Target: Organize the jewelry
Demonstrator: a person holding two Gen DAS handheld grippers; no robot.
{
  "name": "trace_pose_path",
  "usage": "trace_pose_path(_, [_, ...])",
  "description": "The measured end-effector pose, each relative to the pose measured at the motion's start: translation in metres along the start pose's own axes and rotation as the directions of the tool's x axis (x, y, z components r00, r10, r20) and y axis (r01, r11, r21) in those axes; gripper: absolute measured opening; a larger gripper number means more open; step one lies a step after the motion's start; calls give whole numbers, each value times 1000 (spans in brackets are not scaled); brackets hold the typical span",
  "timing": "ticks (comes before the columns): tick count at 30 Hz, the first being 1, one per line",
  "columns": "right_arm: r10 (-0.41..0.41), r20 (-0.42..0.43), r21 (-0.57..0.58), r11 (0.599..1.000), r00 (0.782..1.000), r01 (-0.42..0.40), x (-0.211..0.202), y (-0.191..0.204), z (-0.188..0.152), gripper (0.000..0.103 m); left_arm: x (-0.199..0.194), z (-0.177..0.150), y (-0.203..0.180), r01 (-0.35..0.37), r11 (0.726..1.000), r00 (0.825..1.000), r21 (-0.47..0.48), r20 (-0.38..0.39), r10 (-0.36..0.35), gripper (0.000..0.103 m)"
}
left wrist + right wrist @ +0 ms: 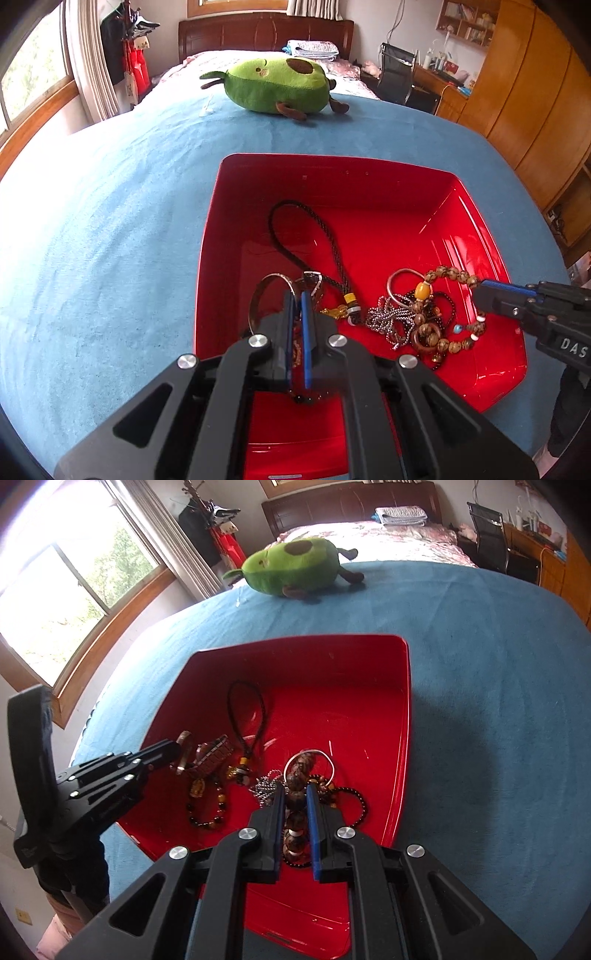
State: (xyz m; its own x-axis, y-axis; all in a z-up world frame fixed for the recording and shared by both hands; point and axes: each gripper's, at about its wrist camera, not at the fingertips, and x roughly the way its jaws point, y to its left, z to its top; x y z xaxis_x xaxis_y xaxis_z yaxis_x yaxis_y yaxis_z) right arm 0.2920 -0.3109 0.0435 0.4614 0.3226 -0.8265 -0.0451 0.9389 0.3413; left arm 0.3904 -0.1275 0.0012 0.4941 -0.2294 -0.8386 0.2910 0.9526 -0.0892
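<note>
A glossy red tray [332, 162] [295, 642] lies on the blue bedspread with jewellery heaped at its near side. My left gripper [296, 297] [176, 751] is shut at the rim of a thin metal bangle [258, 302] [183, 751], which stands on edge. My right gripper [295, 788] [480, 291] is shut on a brown bead bracelet [295, 805] [450, 275], with its beads between the blue pads. A black cord loop [325, 236], a silver chain [388, 321], a brown link bracelet [212, 755] and a dark bead bracelet [207, 812] are in the tray.
A green avocado plush [277, 85] [295, 565] lies on the bedspread [110, 221] beyond the tray. A window [74, 590] is to the left; a desk with a chair [399, 74] and a wooden wardrobe [535, 92] are to the right.
</note>
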Motion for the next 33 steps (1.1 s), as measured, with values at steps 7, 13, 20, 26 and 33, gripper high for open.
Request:
trace_pose_path(7, [-33, 32, 3, 999, 999, 33, -5, -2, -4, 28, 2, -2, -1, 13, 1000, 1000, -3, -6, -13, 18])
trace_pose_path(13, [-48, 82, -8, 999, 996, 49, -18, 0, -10, 34, -11, -8, -5, 0, 1000, 999, 11, 33, 0, 30])
trace_pose_path(20, [-48, 104, -30, 998, 993, 52, -32, 9, -23, 34, -33, -16, -3, -8, 1000, 998, 3, 68, 8, 31])
trace_pose_path(26, [-49, 119, -16, 999, 992, 52, -42, 8, -33, 36, -58, -28, 4, -40, 999, 993, -22, 110, 42, 35])
trace_pose_path(33, [-62, 142, 2, 998, 988, 63, -56, 9, -48, 50, -80, -46, 15, -79, 995, 988, -56, 130, 85, 44])
